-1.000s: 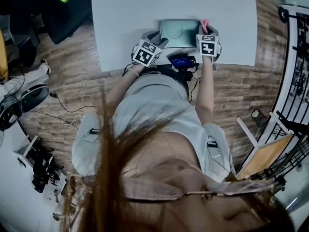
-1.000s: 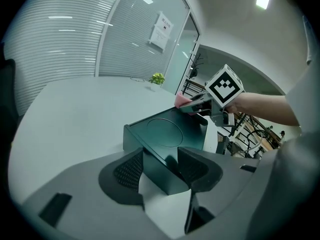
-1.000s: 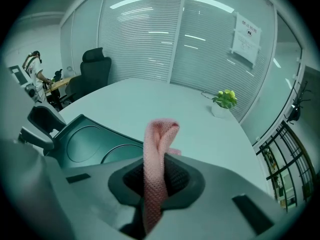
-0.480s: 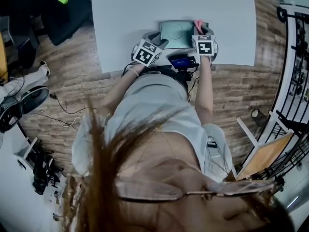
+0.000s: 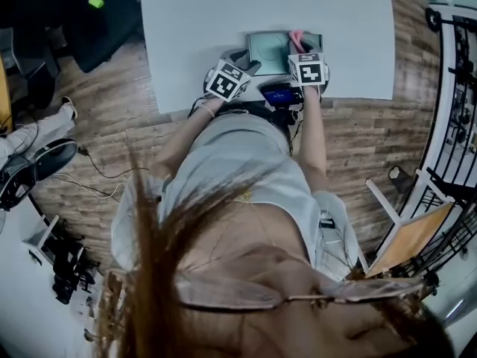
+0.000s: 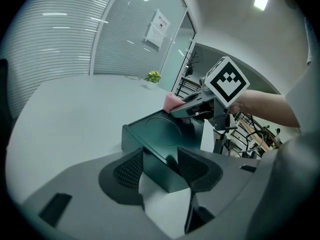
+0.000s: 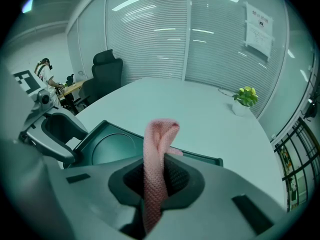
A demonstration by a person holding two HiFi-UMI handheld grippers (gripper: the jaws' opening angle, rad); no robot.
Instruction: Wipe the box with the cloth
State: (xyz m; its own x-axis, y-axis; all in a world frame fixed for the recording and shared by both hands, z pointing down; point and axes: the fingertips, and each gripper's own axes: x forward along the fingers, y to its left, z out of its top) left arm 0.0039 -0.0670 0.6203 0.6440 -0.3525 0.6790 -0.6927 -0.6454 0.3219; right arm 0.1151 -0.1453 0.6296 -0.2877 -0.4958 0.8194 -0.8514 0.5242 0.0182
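The dark green box (image 6: pixel 156 136) lies flat, one corner in my left gripper (image 6: pixel 160 170). My right gripper (image 7: pixel 159 181) pinches the folded pink cloth (image 7: pixel 157 144) above its top.

No word, number or brand can be read anywhere. A sheet of paper (image 6: pixel 159 23) stuck on the glass wall (image 6: pixel 125 44) carries lines of print, and it also shows in the right gripper view (image 7: pixel 259 28), but the print is too small to make out. The marker cube (image 5: pixel 226 81) on the left tool (image 6: pixel 160 164) and the marker cube (image 5: pixel 308 69) on the right tool (image 7: pixel 159 174) bear black-and-white block patterns, with no letters or digits. A small screen (image 5: pixel 279 94) at the near edge of the desk (image 5: pixel 194 21) glows blue, and its content is too blurred to read.
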